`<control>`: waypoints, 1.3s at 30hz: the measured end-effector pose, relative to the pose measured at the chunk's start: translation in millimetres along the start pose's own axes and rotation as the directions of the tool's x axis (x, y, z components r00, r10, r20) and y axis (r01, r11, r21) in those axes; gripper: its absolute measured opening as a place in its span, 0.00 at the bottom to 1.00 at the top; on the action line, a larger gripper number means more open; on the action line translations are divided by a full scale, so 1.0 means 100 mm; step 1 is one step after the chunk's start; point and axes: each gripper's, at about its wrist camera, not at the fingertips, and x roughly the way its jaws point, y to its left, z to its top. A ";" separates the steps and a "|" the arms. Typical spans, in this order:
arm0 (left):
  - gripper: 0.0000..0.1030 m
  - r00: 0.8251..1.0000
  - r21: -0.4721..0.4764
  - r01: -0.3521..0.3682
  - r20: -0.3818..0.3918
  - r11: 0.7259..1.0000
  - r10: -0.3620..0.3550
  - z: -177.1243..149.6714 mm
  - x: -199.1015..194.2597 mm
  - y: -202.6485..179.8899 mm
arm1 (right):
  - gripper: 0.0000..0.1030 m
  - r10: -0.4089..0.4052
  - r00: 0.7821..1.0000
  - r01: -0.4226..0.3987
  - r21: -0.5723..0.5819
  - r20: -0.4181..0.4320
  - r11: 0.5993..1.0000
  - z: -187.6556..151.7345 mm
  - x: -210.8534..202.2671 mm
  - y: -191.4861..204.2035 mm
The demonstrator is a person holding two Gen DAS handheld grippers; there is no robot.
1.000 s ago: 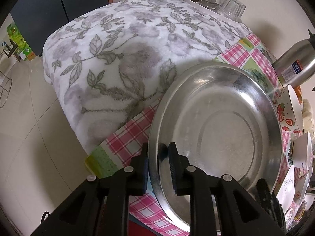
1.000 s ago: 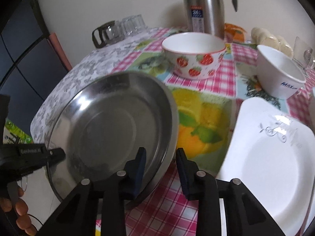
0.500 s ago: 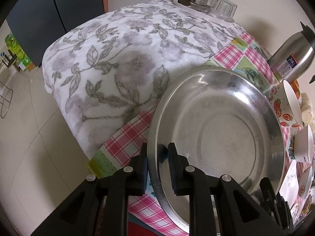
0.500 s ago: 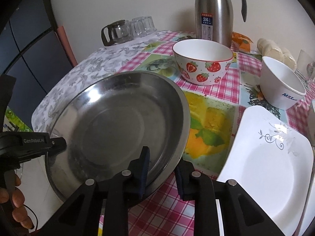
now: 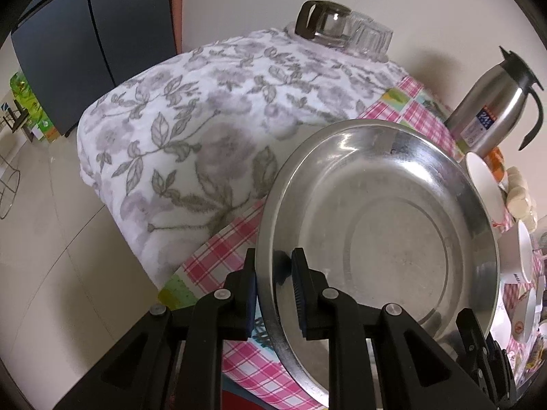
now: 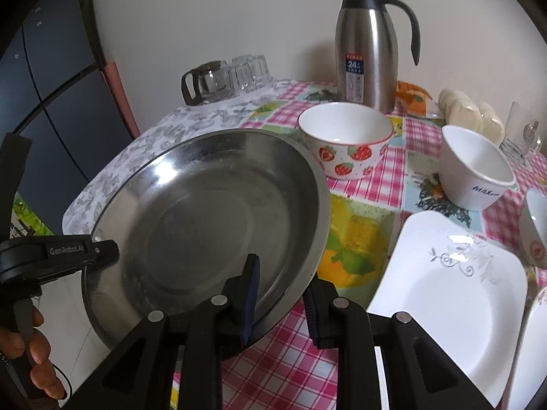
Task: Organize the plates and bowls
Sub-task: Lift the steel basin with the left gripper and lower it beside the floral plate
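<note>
Two claws gripped one wide steel plate (image 6: 205, 218) above the near edge of a tabletop (image 6: 362, 225) covered in pink checked cloth, with a grey floral cloth (image 5: 191, 143) over its far-left part. The plate was tilted, its far rim higher than its near rim. The left claw (image 5: 273, 290) was clenched on the plate's rim, one finger on each face of it. The right claw (image 6: 282, 302) straddled the opposite rim, its inner pad against the plate's inside, and it looked clamped there too. Just right of the steel plate lay a square white plate (image 6: 451, 300) with a silver scroll pattern. Behind it stood a steel thermos jug (image 6: 367, 48) near the wall. A strawberry bowl (image 6: 345, 140) sat just beyond the steel plate, a plain white bowl (image 6: 475, 171) to its right. Upturned glasses (image 6: 246, 73) stood at the far left.
</note>
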 end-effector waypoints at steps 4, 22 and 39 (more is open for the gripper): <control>0.19 0.999 0.018 0.028 0.019 0.999 -0.028 0.00 -0.07 -0.08 | 0.25 -0.019 0.999 0.019 -0.004 0.033 1.000 0.02 -0.12 -0.04; 0.20 0.987 0.172 0.127 0.072 0.977 -0.141 -0.22 -0.39 -0.69 | 0.25 -0.084 0.989 0.082 0.027 0.120 0.996 0.02 -0.72 -0.49; 0.20 0.984 0.315 0.156 0.035 0.936 -0.175 -0.54 -0.48 -1.27 | 0.25 -0.153 0.984 0.142 0.107 0.097 0.984 -0.18 -1.06 -1.06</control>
